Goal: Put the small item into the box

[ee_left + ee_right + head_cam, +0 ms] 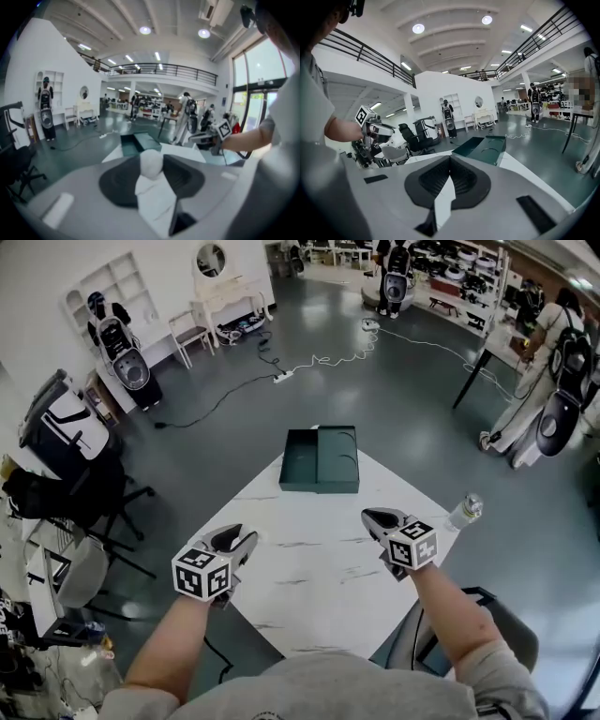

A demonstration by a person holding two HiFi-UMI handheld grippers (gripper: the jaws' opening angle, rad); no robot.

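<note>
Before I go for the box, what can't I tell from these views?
Inside the box: too small in head view; its walls hide the floor in right gripper view.
What the small item is: a blurred white lump in left gripper view; the left hand-held gripper covers it in head view.
The bottle label: too small, head view.

Both bare forearms [164, 643] reach forward over the near part of the counter [319, 568]. At its left edge, the left hand-held gripper [239, 535] tilts slightly downward, jaws clamped on a small white item [151, 163]. Near the right edge, the right hand-held gripper [375, 518] has its jaw tips together and empty.
</note>
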